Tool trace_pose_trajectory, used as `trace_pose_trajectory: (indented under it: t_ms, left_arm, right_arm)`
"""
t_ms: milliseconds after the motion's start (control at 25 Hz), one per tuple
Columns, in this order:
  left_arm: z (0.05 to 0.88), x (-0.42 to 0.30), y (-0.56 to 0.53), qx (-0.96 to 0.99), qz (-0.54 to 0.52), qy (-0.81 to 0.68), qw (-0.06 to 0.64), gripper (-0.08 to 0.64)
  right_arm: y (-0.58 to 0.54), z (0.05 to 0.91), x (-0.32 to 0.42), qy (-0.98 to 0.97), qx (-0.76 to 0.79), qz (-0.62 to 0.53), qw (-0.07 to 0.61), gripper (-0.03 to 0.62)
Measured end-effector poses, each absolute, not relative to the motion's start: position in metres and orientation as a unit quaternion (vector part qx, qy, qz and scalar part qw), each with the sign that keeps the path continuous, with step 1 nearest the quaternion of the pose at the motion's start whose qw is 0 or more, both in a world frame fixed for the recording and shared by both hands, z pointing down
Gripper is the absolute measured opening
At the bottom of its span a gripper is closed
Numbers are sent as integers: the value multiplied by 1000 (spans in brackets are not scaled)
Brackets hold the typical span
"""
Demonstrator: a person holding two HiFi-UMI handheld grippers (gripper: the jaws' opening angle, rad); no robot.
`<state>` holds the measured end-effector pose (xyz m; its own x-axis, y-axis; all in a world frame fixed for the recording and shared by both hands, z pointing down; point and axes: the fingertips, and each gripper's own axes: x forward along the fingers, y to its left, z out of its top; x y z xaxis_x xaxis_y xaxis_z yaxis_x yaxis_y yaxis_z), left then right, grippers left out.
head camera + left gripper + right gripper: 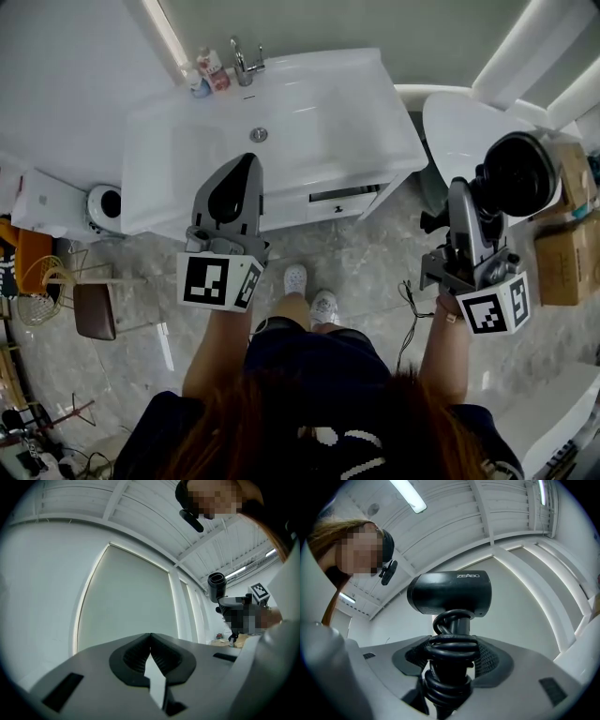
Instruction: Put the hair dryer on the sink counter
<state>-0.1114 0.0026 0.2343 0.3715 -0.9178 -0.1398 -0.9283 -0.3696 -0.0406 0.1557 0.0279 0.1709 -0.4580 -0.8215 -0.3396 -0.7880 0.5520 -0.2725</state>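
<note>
The black hair dryer point(517, 174) is held up at the right, over the floor beside the toilet and right of the white sink counter point(366, 112). My right gripper point(469, 202) is shut on its handle, which has the black cord coiled round it. In the right gripper view the dryer body point(450, 592) stands upright above the jaws of the right gripper point(451, 644). My left gripper point(246, 167) points at the counter's front edge, shut and empty. Its jaws meet in the left gripper view point(150, 639), where the hair dryer point(216, 587) shows far off at the right.
A faucet point(242, 64) and small bottles point(208, 73) stand at the back of the basin. A drawer point(342, 194) under the counter is slightly open. A white toilet point(464, 127) and cardboard boxes point(567, 253) are at the right, a stool point(94, 309) at the left.
</note>
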Motion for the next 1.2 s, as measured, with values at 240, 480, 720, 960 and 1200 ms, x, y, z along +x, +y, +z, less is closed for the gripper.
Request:
trace_pose_trajectory:
  t_ms: [240, 480, 720, 960, 1200]
  left_arm:
    - [243, -102, -59, -835, 52, 545, 48, 18]
    - [235, -95, -147, -851, 63, 517, 59, 18]
    - [227, -109, -246, -858, 65, 505, 69, 18]
    - [235, -116, -306, -866, 56, 492, 62, 18]
    - [254, -107, -338, -870, 47, 490, 40, 18]
  right_arm:
    - [-21, 182, 162, 849, -480, -45, 216, 279]
    - [-97, 172, 159, 839, -495, -27, 222, 279]
    - [-186, 162, 136, 836, -501, -6, 223, 279]
    - [-246, 173, 122, 835, -508, -13, 209, 279]
    - [-285, 196, 128, 845, -507, -28, 167, 279]
